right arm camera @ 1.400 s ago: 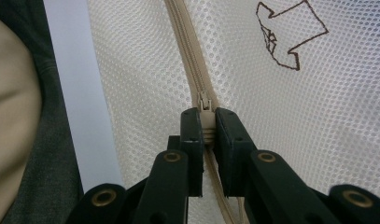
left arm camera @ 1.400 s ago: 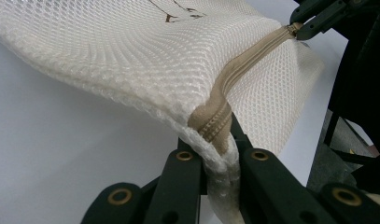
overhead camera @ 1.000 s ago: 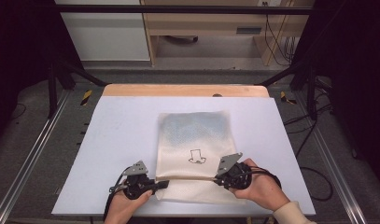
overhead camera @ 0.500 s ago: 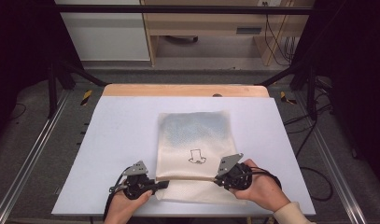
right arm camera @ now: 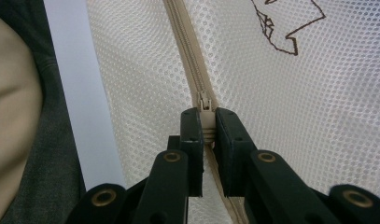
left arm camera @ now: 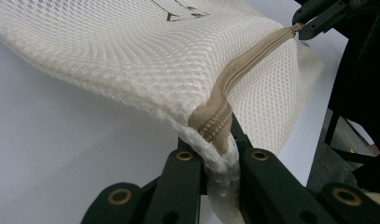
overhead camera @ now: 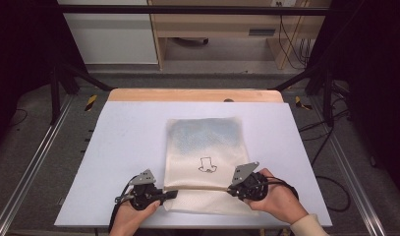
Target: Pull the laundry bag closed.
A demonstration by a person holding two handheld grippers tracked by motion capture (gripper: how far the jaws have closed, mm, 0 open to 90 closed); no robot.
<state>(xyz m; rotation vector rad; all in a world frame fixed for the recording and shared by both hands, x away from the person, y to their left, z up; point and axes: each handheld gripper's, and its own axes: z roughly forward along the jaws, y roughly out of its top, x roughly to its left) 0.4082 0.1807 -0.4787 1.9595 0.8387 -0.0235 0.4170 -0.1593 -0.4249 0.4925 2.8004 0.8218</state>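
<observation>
A cream mesh bag [overhead camera: 202, 150] with a small dark drawing lies flat on the white table [overhead camera: 128, 142]. A tan zipper [overhead camera: 200, 187] runs across its near end. At the bag's left edge my left gripper [overhead camera: 172, 193] is shut on the zipper's end and the mesh around it [left arm camera: 214, 135]. My right gripper [overhead camera: 230, 189] at the bag's right side is shut on the zipper pull [right arm camera: 205, 116], pinched between its two black pads. The same gripper appears far off in the left gripper view [left arm camera: 313, 21], at the other end of the zipper line.
A wooden strip [overhead camera: 195, 95] borders the table's far edge. Metal frame rails [overhead camera: 30, 172] run along both sides. A shelf unit and cables stand on the floor beyond the table. A person's hands hold both grippers at the near edge.
</observation>
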